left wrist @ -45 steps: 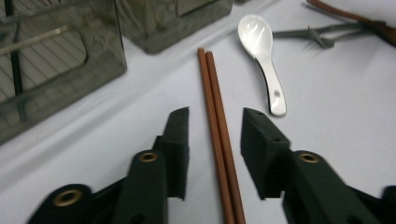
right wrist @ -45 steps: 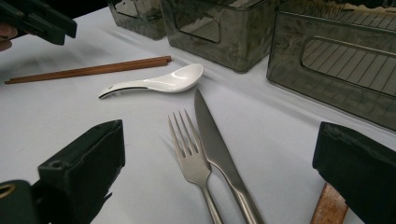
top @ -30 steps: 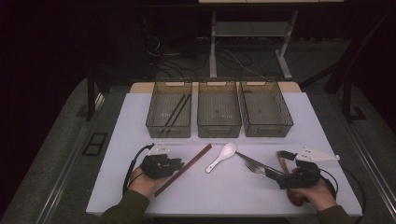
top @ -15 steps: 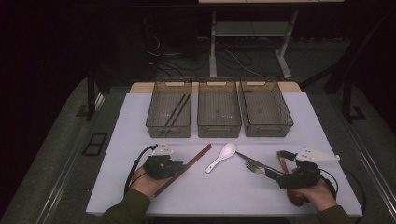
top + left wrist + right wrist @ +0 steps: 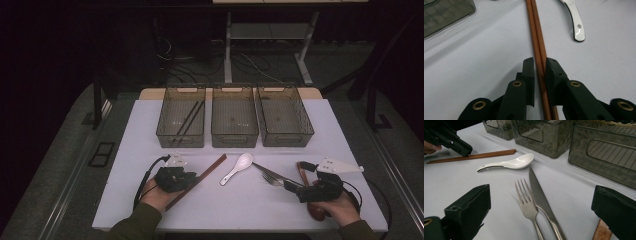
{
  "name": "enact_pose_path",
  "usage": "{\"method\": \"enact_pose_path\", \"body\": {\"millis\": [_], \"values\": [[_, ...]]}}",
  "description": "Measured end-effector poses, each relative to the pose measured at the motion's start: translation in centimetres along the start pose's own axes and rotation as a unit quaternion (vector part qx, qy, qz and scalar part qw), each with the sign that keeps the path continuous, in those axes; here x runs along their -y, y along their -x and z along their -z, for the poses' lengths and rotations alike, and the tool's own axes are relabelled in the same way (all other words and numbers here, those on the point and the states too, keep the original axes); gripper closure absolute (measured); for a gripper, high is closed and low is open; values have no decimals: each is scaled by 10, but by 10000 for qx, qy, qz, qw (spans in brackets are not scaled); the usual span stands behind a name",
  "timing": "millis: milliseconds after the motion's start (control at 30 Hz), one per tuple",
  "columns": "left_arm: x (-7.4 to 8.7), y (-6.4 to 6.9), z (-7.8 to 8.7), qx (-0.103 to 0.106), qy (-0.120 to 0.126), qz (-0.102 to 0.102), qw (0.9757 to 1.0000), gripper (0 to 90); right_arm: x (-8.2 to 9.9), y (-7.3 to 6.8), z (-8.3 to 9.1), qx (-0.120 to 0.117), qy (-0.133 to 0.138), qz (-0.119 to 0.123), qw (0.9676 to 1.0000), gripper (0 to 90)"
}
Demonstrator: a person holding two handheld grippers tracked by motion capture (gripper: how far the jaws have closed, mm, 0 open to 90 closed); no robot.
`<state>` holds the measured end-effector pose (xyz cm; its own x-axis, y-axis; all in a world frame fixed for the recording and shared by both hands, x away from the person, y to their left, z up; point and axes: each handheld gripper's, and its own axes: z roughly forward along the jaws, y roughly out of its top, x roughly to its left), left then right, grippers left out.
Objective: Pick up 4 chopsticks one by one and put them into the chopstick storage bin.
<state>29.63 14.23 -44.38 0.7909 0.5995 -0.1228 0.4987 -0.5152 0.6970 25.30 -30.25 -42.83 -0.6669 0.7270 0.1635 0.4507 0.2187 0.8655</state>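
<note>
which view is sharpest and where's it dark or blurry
High view: the room around is near black, the white table evenly lit. Left gripper view: the brown chopsticks are sharp, the tray corner soft. Right gripper view: the fork and knife are crisp with a mild sheen, the near jaws blurred.

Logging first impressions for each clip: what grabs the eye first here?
Three smoky bins line the far edge of the white table, the left bin holding dark chopsticks. Nearer, the left tongs pinch brown chopsticks, beside a white spoon, while the open right tongs face a fork and knife.
</note>
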Motion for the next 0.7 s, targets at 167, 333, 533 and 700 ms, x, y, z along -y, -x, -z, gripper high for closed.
{"method": "enact_pose_path", "body": {"millis": [167,333,533,700], "values": [[0,2,-3,-22,-59,-37,10000,772,0,0,0,3,5,-1,10000,27],[0,3,-4,-30,-71,-30,10000,773,0,0,0,-3,-4,5,10000,27],[-1,5,-5,-134,-103,-70,9998,790,0,0,0,1,-14,9,10000,27],[-2,6,-5,-218,-144,-130,9996,824,0,0,0,3,-18,7,10000,27]]}}
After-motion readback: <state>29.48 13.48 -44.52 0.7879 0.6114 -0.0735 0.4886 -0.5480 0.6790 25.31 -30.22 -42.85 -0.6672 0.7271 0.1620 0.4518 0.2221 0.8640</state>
